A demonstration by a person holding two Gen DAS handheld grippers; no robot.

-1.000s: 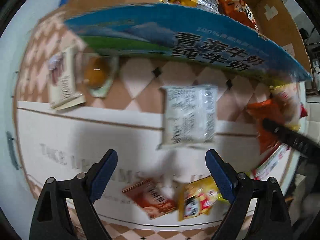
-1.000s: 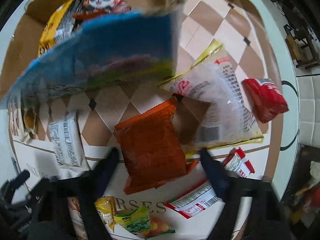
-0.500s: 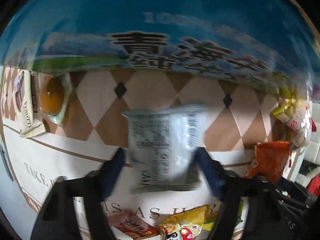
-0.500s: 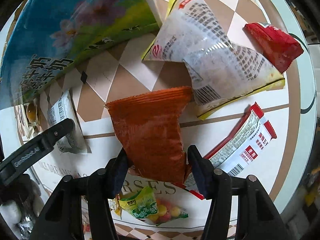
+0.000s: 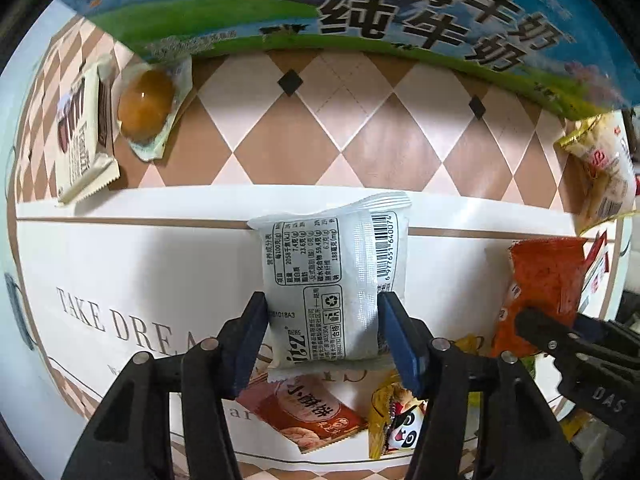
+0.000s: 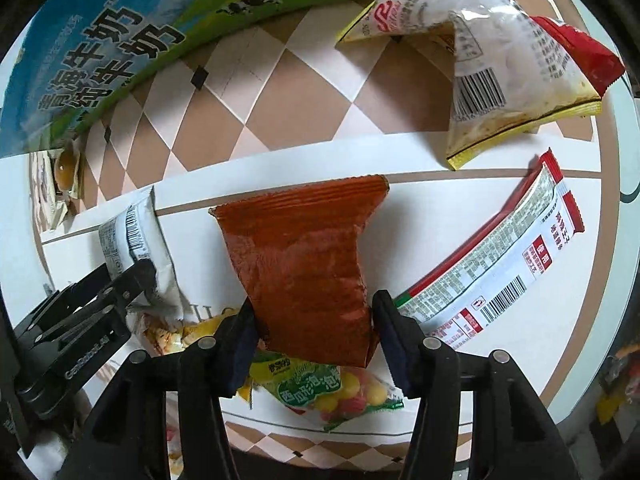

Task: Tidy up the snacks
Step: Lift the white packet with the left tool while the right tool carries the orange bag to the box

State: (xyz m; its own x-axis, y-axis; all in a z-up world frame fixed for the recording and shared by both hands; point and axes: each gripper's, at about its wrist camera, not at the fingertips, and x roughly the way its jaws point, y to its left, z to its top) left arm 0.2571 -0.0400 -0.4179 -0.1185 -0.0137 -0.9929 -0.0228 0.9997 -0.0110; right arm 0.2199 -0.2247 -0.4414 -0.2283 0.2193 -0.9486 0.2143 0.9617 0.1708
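My left gripper (image 5: 322,338) is shut on a white snack packet (image 5: 334,280) printed with a barcode, holding it above the table. My right gripper (image 6: 314,334) is shut on an orange-red snack bag (image 6: 304,264), also lifted; that bag shows at the right of the left wrist view (image 5: 544,280). The white packet shows at the left of the right wrist view (image 6: 136,248). The blue and green milk carton box (image 5: 400,12) stands just behind, and it also shows in the right wrist view (image 6: 120,48).
On the checked tablecloth (image 5: 320,128) lie a cream biscuit pack (image 5: 80,132), a wrapped egg-like snack (image 5: 146,104), a brown packet (image 5: 308,412) and a panda packet (image 5: 396,424). A large clear bag (image 6: 492,68), a red-white pack (image 6: 508,256) and a green candy bag (image 6: 320,392) lie near.
Both grippers closed on their packets and lifted them toward me. The white packet and the orange-red bag have come off the cloth, and the box front now fills the top of both views.
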